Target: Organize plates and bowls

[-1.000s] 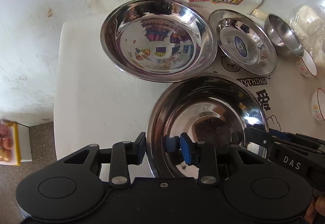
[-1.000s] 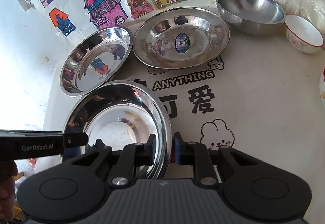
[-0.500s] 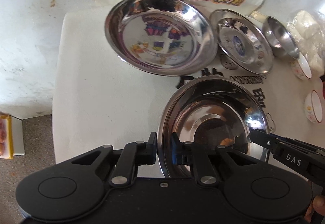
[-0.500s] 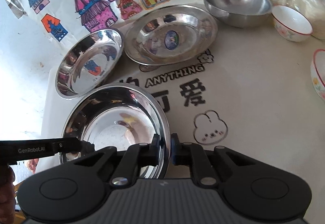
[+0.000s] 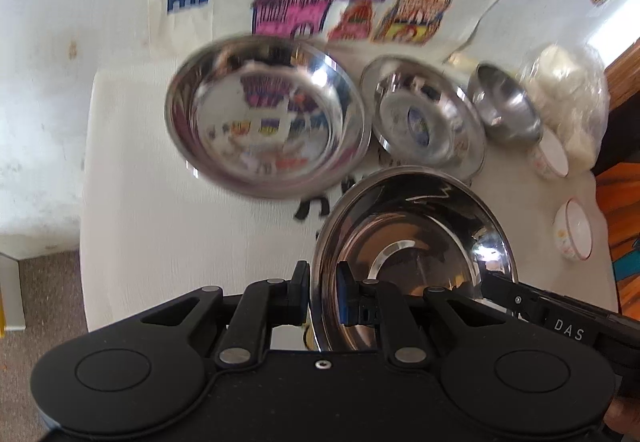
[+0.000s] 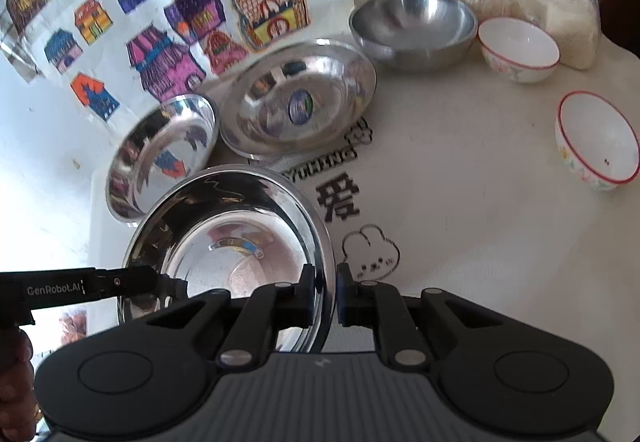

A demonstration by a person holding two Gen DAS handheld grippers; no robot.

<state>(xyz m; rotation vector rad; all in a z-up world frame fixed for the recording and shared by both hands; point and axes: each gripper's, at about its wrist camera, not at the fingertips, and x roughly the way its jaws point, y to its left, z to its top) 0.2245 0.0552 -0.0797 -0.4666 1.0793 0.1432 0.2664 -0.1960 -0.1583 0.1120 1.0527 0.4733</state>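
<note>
Both grippers pinch one steel plate by opposite rim edges, above the cloth.

The left gripper (image 5: 323,294) is clamped on the near-left rim of the held plate (image 5: 416,254) and the right gripper (image 6: 325,292) on its right rim. The big plate (image 5: 266,115), the likely stacking target, lies beyond and left of the held plate, just apart; the labelled plate (image 6: 298,99) lies beyond and right. The table edge (image 5: 86,201) is near the big plate's left side.
</note>
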